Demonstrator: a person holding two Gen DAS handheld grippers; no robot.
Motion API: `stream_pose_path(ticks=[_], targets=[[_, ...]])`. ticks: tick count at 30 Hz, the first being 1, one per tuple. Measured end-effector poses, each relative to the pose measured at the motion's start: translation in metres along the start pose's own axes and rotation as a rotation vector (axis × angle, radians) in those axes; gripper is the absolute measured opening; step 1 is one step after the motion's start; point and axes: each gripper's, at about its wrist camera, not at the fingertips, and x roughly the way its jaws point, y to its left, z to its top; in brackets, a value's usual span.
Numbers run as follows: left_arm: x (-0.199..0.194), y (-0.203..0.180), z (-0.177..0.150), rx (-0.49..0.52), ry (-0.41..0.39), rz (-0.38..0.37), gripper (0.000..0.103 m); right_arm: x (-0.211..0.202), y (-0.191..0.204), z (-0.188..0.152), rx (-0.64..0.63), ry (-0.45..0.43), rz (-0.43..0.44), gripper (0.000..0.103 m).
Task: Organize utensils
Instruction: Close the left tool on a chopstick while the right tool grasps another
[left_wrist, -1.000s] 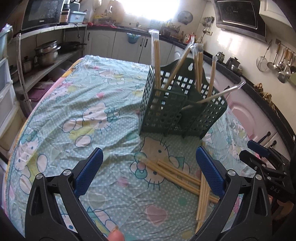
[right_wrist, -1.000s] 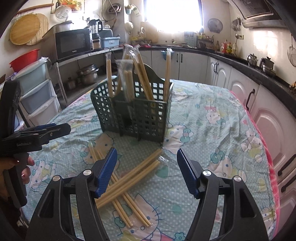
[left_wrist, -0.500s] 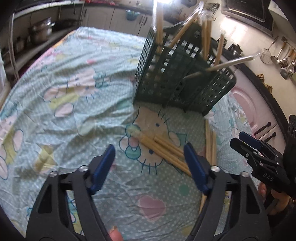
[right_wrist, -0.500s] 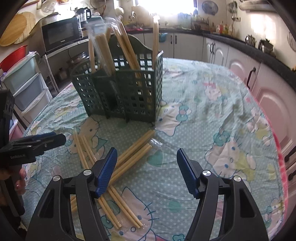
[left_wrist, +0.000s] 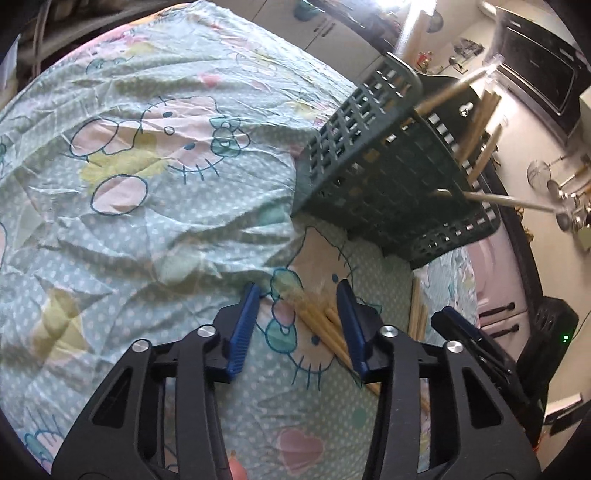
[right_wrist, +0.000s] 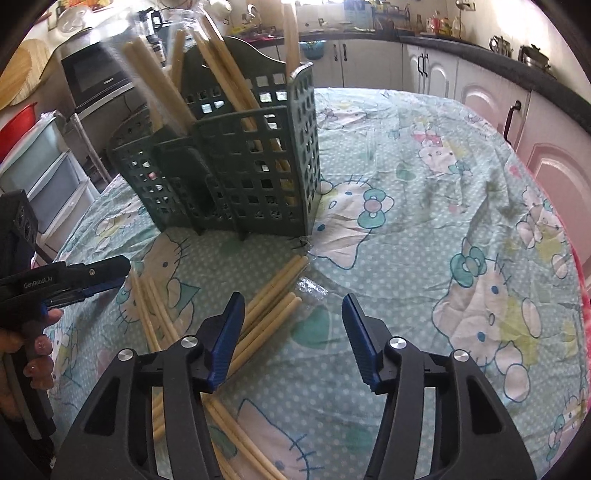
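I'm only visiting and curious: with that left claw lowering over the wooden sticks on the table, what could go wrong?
The left gripper is open over several wrapped chopsticks lying crossed and touching, so it may pinch more than one, or catch the loose tablecloth. The green basket already holds leaning sticks, so a new one could knock against them. The right gripper hangs open nearby over the same pile, so the two might bump.

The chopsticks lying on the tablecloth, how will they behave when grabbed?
The chopsticks look stiff and light, so they probably won't bend. Their round shafts could roll on the tablecloth. Some sit in clear wrapping, which may slip between the left hand-held gripper pads.
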Motion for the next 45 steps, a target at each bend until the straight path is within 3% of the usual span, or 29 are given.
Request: stream_pose_path(ticks=[6,14,16,21,34,45], targets=[[0.004,0.005,0.005,-0.032,0.006,-0.015,0.027,0.02,-0.012,0.004,0.101,0.066,0.054,0.038],[0.008,0.003,0.006,-0.034,-0.001,-0.012,0.023,0.023,-0.021,0.006,0.154,0.066,0.085,0.027],[0.008,0.003,0.006,-0.032,-0.002,-0.009,0.022,0.024,-0.022,0.006,0.153,0.062,0.079,0.018],[0.009,0.005,0.006,-0.027,-0.002,-0.007,0.016,0.021,-0.024,0.005,0.164,0.041,0.075,0.009],[0.001,0.004,0.002,-0.035,-0.01,-0.076,0.005,-0.007,-0.027,0.006,0.158,-0.025,0.075,0.007],[-0.024,-0.013,0.001,0.018,-0.059,-0.117,0.0,-0.046,0.0,0.015,0.076,-0.106,0.11,0.007]])
